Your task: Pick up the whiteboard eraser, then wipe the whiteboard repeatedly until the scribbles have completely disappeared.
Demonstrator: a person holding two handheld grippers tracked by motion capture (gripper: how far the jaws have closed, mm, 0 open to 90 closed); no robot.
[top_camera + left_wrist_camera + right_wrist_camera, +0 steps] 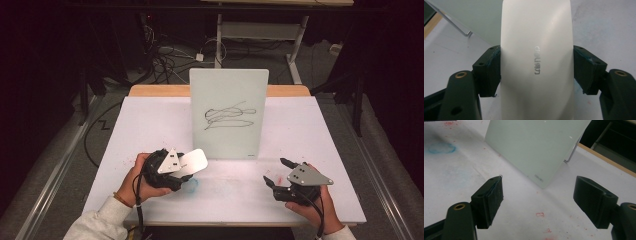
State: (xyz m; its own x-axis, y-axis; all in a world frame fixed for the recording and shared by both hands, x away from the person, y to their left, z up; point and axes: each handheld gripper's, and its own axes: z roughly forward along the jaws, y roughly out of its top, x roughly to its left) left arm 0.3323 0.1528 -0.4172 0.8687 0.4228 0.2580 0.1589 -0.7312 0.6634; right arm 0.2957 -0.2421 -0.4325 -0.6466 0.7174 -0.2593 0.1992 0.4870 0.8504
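A pale glass drawing board (227,114) stands upright on the white table (150,125), with a black scribble (230,117) on its face. My left gripper (182,172) is shut on a white eraser (192,161), which sticks out toward the board's lower left corner. In the left gripper view the eraser (536,60) sits clamped between both black pads, a grey logo on its top. My right gripper (274,172) is open at the front right with nothing between its jaws. The right gripper view shows the board (536,147) ahead, beyond the open gripper (539,200).
A faint blue smudge (192,184) marks the table near the left gripper, also seen as a blue ring (441,148). Small red specks (540,214) dot the surface. Cables lie on the floor (165,55) behind the table. A wooden edge (155,90) runs along the back.
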